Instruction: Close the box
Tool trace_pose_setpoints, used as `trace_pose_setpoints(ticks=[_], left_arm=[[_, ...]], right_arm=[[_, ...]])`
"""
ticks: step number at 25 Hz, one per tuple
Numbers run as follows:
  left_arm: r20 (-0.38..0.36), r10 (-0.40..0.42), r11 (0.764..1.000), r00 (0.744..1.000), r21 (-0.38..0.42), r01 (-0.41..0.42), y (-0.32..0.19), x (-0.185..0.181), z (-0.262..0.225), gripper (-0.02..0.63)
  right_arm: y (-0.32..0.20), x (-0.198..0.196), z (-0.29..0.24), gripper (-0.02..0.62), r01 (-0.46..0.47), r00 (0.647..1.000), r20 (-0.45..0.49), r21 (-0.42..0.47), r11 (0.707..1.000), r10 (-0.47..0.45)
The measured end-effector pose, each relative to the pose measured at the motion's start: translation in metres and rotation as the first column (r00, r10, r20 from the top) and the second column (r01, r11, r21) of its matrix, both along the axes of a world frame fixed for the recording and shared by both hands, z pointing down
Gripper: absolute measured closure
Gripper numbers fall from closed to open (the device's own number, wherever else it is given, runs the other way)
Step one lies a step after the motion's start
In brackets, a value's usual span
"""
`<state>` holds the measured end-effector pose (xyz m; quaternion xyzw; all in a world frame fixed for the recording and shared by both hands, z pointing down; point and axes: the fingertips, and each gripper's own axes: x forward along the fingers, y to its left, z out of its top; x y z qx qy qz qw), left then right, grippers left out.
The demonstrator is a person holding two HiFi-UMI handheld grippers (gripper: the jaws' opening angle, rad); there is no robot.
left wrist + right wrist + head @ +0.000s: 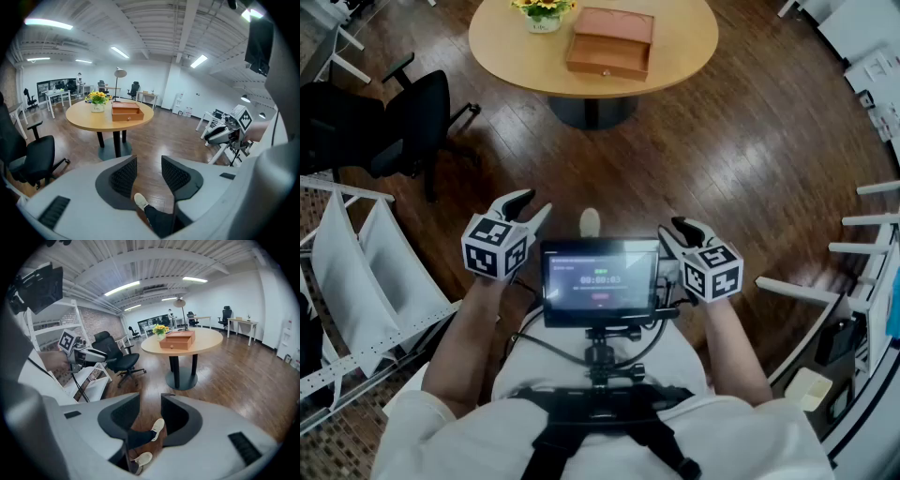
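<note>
On the far round table (pixel 675 56), the box (pixel 610 42) left open, left gripper (pixel 528 208) and right gripper (pixel 675 234) held spread, empty, well short of it.

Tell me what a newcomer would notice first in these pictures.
A lit screen sits mid-frame in the head view, flanked by the left hand-held gripper and the right hand-held gripper, both open and empty. Farther off, a wooden box and yellow flowers stand on a round table, with a black office chair to its left.

White shirt (pixel 422 431), short sleeves. Black harness (pixel 600 422) at lower centre carries a cabled screen (pixel 600 281). Dark trousers (pixel 136 437), white shoes (pixel 158 429).
</note>
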<state>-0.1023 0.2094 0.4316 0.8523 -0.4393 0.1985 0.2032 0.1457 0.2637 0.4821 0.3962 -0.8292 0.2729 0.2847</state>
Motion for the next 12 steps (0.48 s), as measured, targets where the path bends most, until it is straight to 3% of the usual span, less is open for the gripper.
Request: trace_pose_setpoints(ticks=[12], left_arm=[[-0.043,0.078,0.997,0.996,0.017,-0.077,-0.161,0.005,-0.013,0.436]], right_arm=[[-0.165,-0.019,-0.031,0.446,0.001,0.999,-0.042,0.016,1.000,-0.001]])
